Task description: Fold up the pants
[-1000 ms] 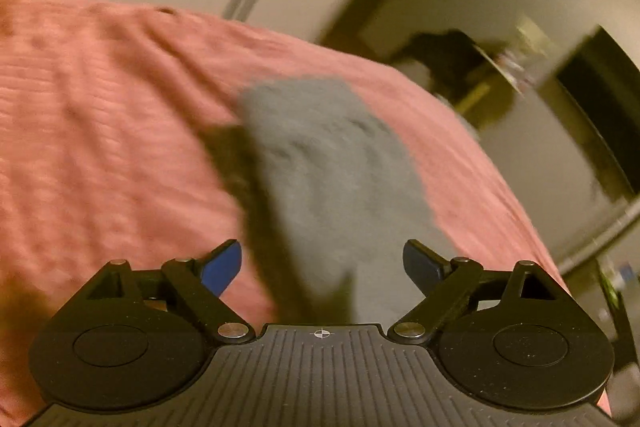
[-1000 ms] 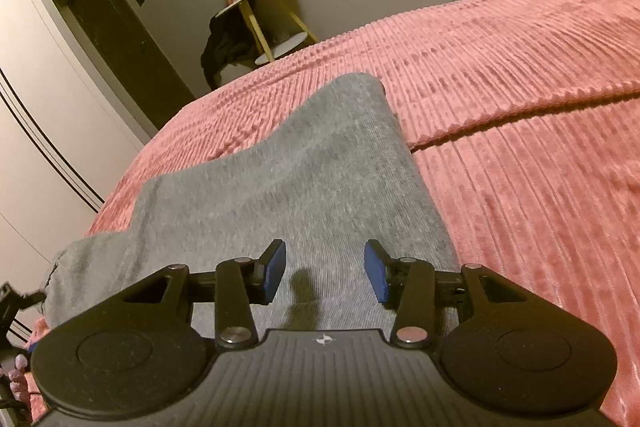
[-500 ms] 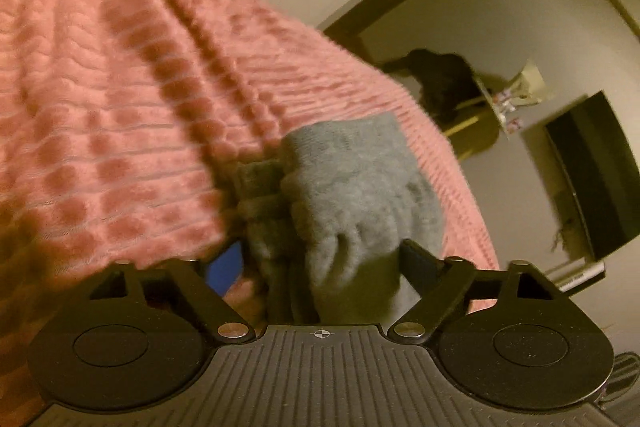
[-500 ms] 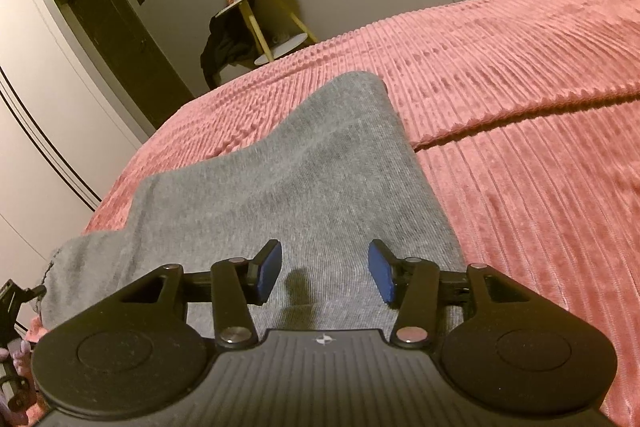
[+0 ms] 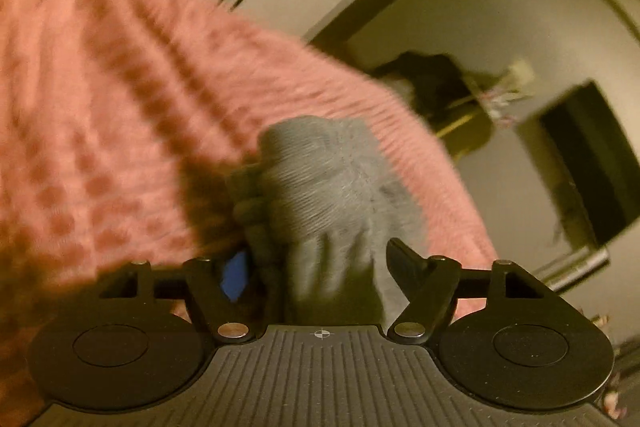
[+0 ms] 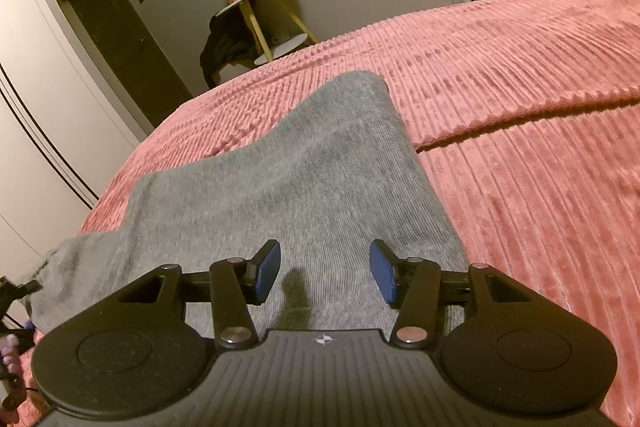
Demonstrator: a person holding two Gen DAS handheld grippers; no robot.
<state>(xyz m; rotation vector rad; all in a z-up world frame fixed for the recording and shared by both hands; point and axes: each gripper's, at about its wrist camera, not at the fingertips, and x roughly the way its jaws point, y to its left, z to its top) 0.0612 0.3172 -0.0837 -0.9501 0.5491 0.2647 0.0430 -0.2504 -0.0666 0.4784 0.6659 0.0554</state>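
Matt grey knit pants (image 6: pixel 280 179) on ribbed plush pink bedspread (image 6: pixel 520 87)

Grey ribbed pants (image 6: pixel 288 179) flat on pink bedspread (image 6: pixel 520 107)

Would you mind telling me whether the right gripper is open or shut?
Open: the right gripper shows its pads apart above the gray pants, with nothing between them.

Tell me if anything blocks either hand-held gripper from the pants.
Nothing visible does. The right hand-held gripper hovers open directly over the flat pants on the blanket. The left hand-held gripper already has bunched fabric between its fingers.
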